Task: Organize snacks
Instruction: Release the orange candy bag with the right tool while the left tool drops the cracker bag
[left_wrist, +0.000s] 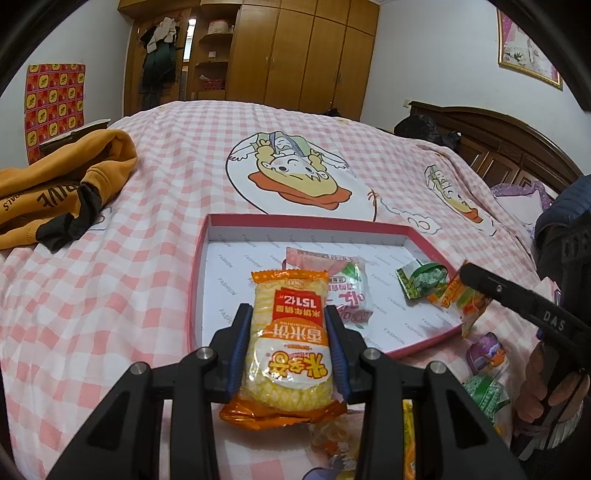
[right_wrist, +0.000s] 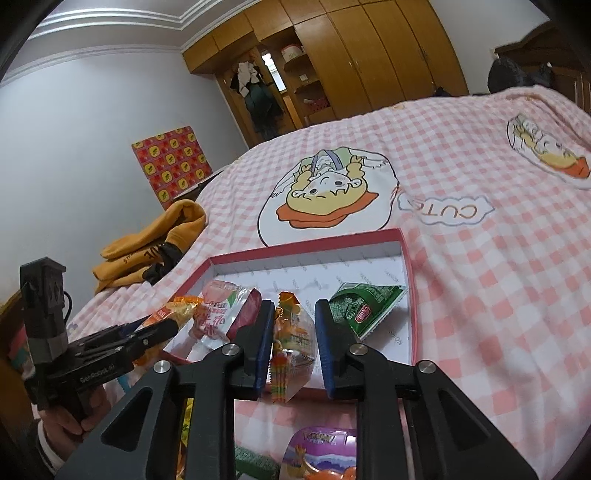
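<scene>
Snacks going into a red box (left_wrist: 199, 266) on a bed (left_wrist: 147, 206).

The left gripper (left_wrist: 290, 332) has its jaws clamped on a yellow rice cake pack (left_wrist: 288, 332), held up at the near left edge of the box. The right gripper (right_wrist: 293, 332) has its jaws pressed on a clear orange candy bag (right_wrist: 293, 332), held over the near right side of the box. A pink pack (left_wrist: 343, 284) and a green pack (right_wrist: 364, 306) lie inside the box on its white floor. More snacks sit on the pink checked bed just beside the near edge of the box, among them a purple pack (left_wrist: 485, 352) and another green one (left_wrist: 484, 393). A yellow top (left_wrist: 62, 188) lies on the bed, well apart to the left. A hand (left_wrist: 546, 387) holds the right gripper's handle.
</scene>
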